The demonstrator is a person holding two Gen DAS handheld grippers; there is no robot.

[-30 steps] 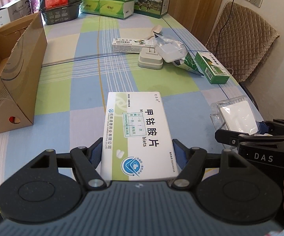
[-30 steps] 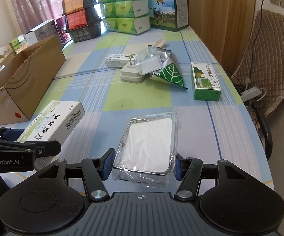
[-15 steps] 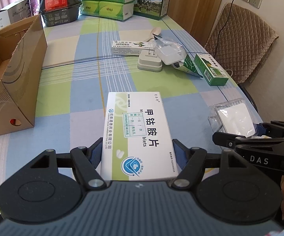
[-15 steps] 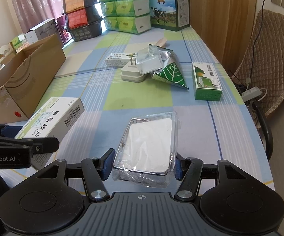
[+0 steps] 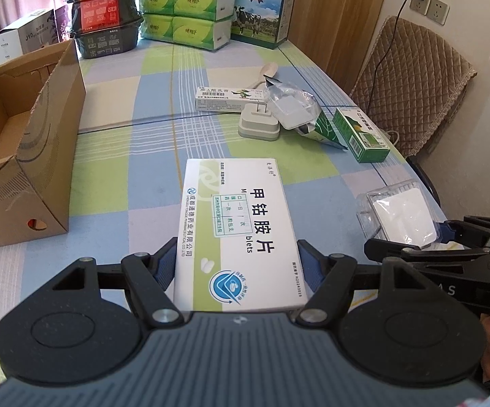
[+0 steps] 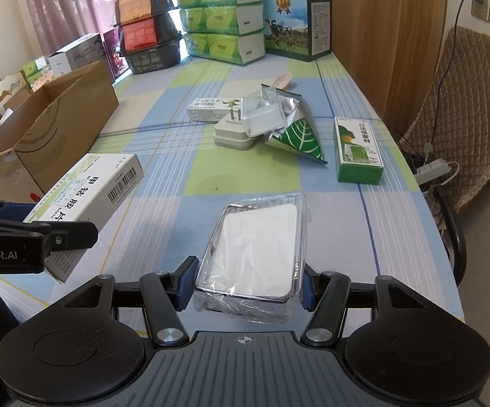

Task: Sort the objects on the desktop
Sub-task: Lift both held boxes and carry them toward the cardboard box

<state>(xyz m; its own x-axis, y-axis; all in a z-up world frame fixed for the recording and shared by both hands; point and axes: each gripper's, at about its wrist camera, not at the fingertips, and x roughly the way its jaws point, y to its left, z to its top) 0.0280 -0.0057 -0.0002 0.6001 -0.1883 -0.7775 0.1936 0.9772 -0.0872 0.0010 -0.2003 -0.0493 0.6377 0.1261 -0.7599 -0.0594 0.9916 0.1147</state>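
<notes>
White and green cardboard, a flat medicine box printed with Chinese characters, sits clamped between the blue-padded fingers of the left gripper, raised off the table. In the right wrist view the same box shows its barcoded side, tilted, well to the left of the right gripper.

That right gripper is clenched on a clear plastic case with a white insert, wrapped in crinkled film, also held above the checked tablecloth.

Ahead of both grippers, near the middle of the table, lies a small cluster: a white plug adapter, a clear packet resting on it, a silver pouch with a green leaf print, and a long white box just behind them. Right of the cluster, apart from it, lies a green box.

Ahead and to the left of the left gripper stands an open brown cardboard carton. At the far end of the table, stacked green tissue packs, black trays and a box with a cow picture line the edge. A quilted brown chair stands off to the right.
</notes>
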